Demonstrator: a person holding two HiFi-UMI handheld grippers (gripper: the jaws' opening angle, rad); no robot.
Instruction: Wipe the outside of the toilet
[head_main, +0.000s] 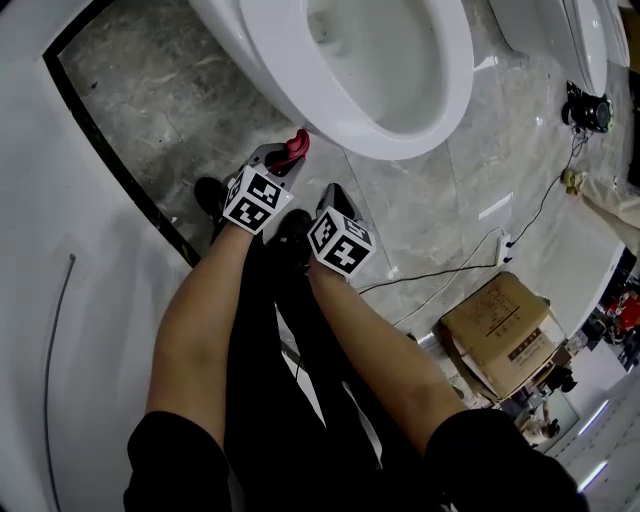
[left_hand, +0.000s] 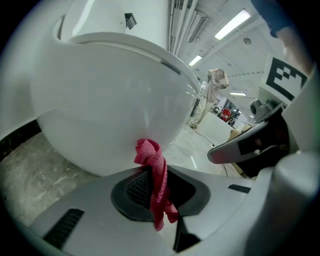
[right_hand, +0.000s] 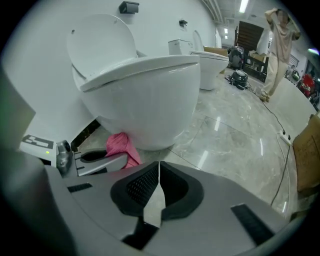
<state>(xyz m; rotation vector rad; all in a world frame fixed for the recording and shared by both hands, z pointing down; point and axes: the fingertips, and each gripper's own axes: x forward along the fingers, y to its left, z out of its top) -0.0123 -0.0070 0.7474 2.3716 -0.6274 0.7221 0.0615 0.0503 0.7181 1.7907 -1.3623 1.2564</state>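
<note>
At glossy white toilet bowl (left_hand: 115, 100): left claw (left_hand: 151, 172) pinches crumpled red cloth (left_hand: 148, 152).

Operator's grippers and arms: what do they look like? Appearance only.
Left gripper and right gripper: light grey moulded shells, black ribbed jaw pads, dark slots. Each carries a white cube with black square markers. Arms bare below short black sleeves.

Cloth (left_hand: 150, 152) in left tool (left_hand: 155, 172), under toilet bowl (left_hand: 110, 110) (right tool (right_hand: 159, 167) alongside).
</note>
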